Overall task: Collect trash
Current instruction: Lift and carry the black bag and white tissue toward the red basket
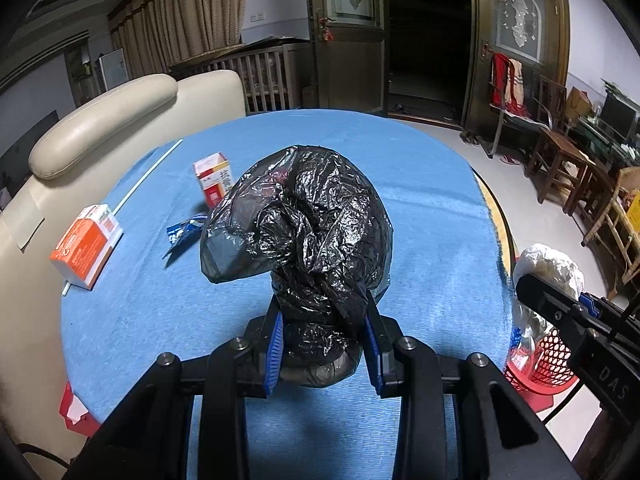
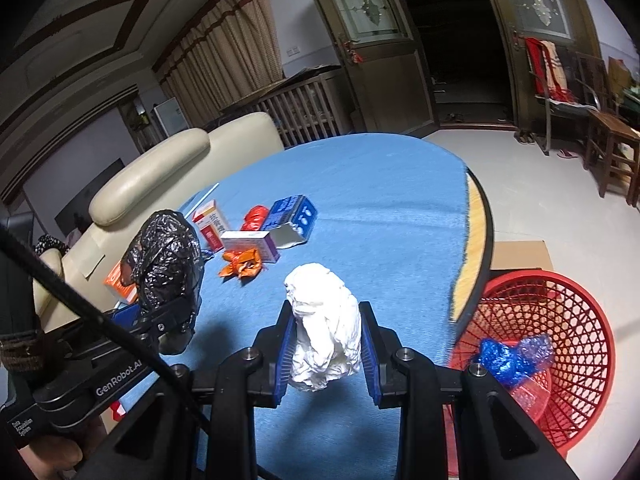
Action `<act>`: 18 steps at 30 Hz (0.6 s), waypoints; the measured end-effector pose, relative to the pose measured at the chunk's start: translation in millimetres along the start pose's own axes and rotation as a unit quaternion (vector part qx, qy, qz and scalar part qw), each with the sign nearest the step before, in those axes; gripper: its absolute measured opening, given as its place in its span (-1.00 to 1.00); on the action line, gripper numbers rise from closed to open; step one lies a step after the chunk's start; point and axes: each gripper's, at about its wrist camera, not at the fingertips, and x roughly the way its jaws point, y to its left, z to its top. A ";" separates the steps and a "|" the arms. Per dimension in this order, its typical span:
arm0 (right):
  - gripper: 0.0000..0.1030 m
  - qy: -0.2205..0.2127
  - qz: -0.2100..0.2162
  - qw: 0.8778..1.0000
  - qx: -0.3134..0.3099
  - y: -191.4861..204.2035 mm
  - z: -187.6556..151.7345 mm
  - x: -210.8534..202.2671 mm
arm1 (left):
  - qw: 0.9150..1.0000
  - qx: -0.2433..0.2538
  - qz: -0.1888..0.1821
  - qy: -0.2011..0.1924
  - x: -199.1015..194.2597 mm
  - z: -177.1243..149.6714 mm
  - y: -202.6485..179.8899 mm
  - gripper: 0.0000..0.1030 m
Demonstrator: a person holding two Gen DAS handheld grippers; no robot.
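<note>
My left gripper [image 1: 324, 312] is shut on a crumpled black plastic bag [image 1: 304, 220] and holds it above the blue table [image 1: 432, 208]. The bag also shows in the right wrist view [image 2: 164, 260]. My right gripper [image 2: 324, 312] is shut on a crumpled white paper wad [image 2: 324, 320] above the table's near right part. A red mesh basket [image 2: 560, 320] stands on the floor right of the table and holds blue plastic wrap [image 2: 508, 360]. On the table lie an orange box [image 1: 86, 246], a red-white box [image 1: 212, 180], a blue wrapper [image 1: 184, 232], an orange wrapper [image 2: 242, 266], a blue box [image 2: 292, 216] and a white-purple box [image 2: 252, 244].
A cream sofa [image 1: 104, 120] runs along the table's left side. A white straw [image 1: 148, 176] lies on the table near it. A cardboard sheet [image 2: 520, 254] lies behind the basket. Wooden chairs [image 1: 560, 160] stand at the right wall.
</note>
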 end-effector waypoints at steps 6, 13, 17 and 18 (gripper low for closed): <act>-0.38 -0.006 -0.010 1.000 0.018 -18.5 -1.6 -5.7 | 1.000 0.019 -0.012 -0.001 -2.1 4.6 7.5 -0.30; -0.38 -0.012 -0.023 0.999 0.036 -40.3 -4.6 -12.9 | 0.998 0.050 -0.038 -0.007 -5.2 7.3 12.1 -0.30; -0.38 -0.011 -0.035 0.998 0.050 -58.0 -9.0 -15.2 | 0.996 0.070 -0.060 -0.008 -4.4 9.1 12.3 -0.30; -0.38 -0.012 -0.039 0.998 0.054 -62.3 -9.9 -15.4 | 0.995 0.076 -0.067 -0.008 -3.3 9.3 12.2 -0.30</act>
